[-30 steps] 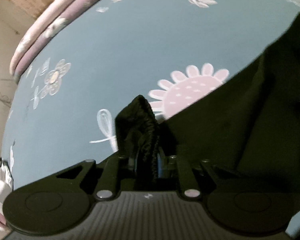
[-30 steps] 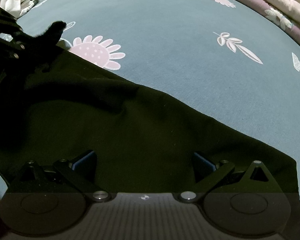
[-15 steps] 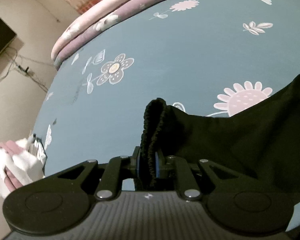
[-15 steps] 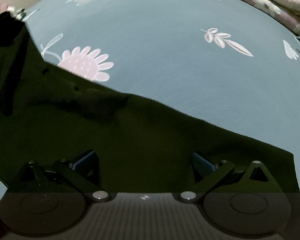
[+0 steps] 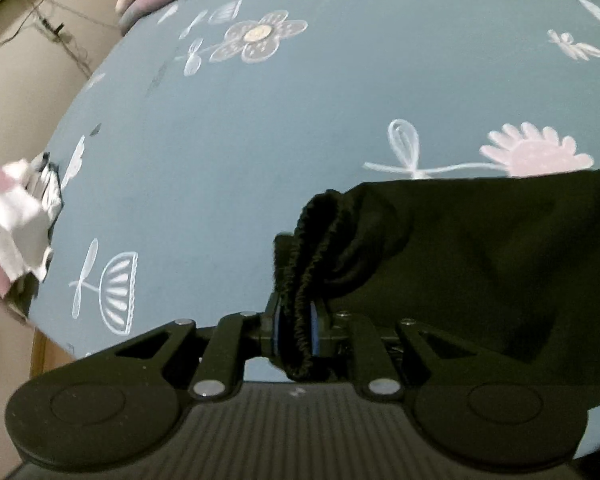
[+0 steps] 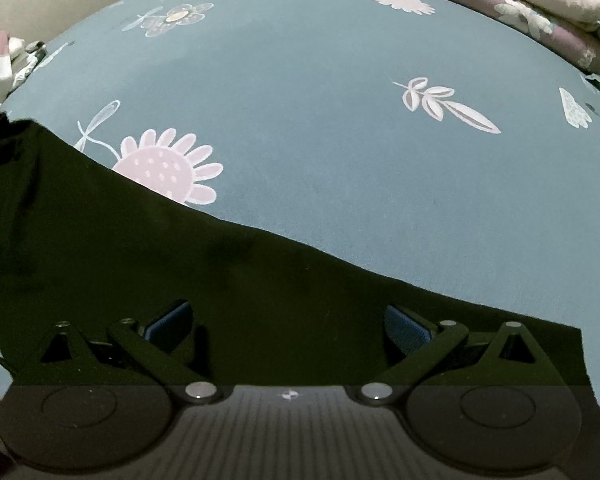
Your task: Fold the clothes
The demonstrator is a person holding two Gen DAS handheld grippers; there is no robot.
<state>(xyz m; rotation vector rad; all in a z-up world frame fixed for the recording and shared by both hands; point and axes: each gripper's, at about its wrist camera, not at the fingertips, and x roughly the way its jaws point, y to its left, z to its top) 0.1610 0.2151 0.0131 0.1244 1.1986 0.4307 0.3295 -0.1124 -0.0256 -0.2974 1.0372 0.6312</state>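
Note:
A black garment (image 5: 480,264) lies on a blue flowered bed sheet (image 5: 260,140). My left gripper (image 5: 294,320) is shut on its gathered elastic edge (image 5: 312,240), which bunches up between the blue pads. In the right wrist view the same black garment (image 6: 180,272) spreads flat across the lower half of the frame. My right gripper (image 6: 288,322) stands open just above the cloth, its blue pads (image 6: 406,326) wide apart with nothing between them.
A pink and purple quilt (image 6: 520,4) is rolled along the far edge of the bed. White and pink clothes (image 5: 8,224) lie at the bed's left edge. Beige floor with cables (image 5: 60,32) shows beyond that edge.
My left gripper has swung left and pulled the elastic edge with it, so the floor and the white clothes come into view. The garment now lies flatter in the right wrist view.

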